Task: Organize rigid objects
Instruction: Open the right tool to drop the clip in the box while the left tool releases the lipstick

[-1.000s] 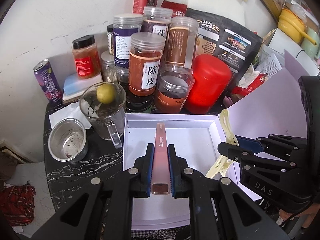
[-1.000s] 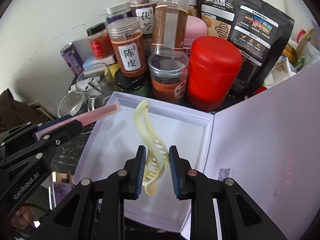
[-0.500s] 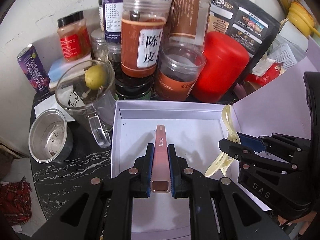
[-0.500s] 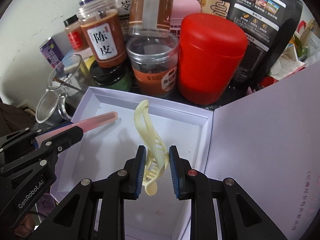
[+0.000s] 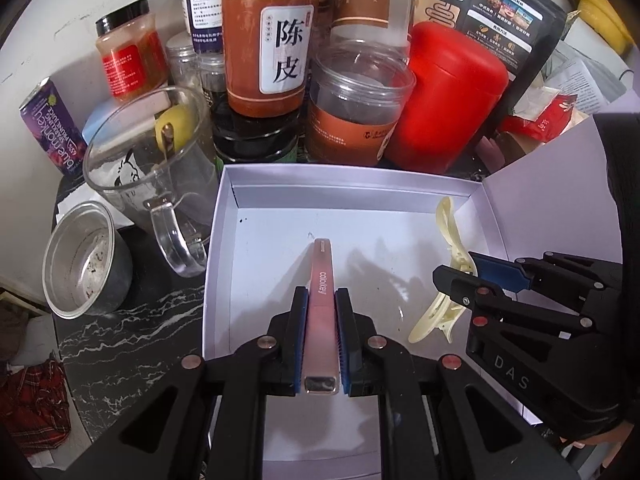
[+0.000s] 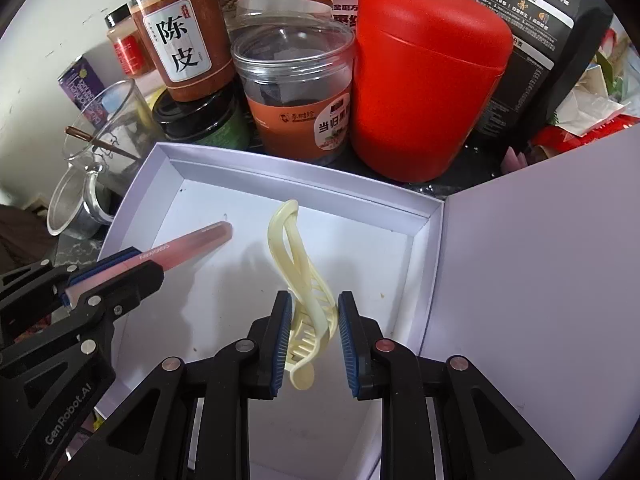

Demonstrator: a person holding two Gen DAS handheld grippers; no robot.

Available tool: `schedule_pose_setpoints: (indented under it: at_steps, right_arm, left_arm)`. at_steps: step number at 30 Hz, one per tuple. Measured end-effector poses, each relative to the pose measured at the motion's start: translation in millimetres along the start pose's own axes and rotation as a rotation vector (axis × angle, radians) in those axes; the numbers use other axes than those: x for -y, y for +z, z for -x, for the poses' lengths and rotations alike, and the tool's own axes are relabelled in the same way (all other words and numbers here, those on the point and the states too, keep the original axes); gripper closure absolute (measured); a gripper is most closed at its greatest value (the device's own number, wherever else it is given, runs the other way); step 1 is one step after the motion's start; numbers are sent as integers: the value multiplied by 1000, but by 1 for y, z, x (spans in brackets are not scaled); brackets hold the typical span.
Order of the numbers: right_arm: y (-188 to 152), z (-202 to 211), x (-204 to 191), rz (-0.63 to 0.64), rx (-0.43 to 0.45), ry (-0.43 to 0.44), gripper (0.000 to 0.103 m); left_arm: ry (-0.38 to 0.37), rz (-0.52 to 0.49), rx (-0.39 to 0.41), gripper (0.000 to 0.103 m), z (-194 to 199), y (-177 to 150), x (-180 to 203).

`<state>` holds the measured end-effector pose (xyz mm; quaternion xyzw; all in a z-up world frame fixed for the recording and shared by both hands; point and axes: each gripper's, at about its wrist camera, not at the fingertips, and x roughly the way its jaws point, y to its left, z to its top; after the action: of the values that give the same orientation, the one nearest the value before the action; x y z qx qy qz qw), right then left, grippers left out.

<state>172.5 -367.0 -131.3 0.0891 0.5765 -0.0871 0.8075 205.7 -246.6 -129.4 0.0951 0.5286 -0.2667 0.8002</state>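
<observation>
A red canister (image 5: pixel 448 100) stands at two o'clock on the black marble-patterned tabletop (image 5: pixel 120 336). Just left of it sits a clear jar with an orange label (image 5: pixel 352 116), and at twelve a taller jar of brown contents (image 5: pixel 268 40). A glass mug (image 5: pixel 148 168) holding a yellow fruit stands at ten, a purple can (image 5: pixel 52 128) beyond it, a metal cup (image 5: pixel 80 260) at nine. A black pouch (image 5: pixel 500 12) leans at one.

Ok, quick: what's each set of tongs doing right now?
Left tongs: shut on the slim pink metallic stick.
Right tongs: shut on the pale yellow plastic hair clip.
</observation>
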Motion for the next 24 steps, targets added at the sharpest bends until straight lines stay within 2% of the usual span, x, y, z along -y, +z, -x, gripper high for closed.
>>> schedule_pose_setpoints:
  at_steps: [8, 11, 15, 19, 24]
  right_arm:
    - [5, -12, -13, 17, -15, -35, 78]
    - [3, -14, -14, 12, -22, -46, 68]
    - [2, -12, -14, 6, -26, -51, 66]
    - [0, -5, -13, 0, -24, -55, 66]
    - [-1, 10, -14, 5, -8, -58, 66]
  left_arm:
    - [3, 24, -64, 90, -11, -7, 2]
    - [3, 35, -78, 90, -11, -7, 1]
    - [23, 31, -101, 90, -10, -8, 0]
    - [65, 21, -82, 90, -1, -7, 0]
    - [76, 19, -49, 90, 18, -7, -2]
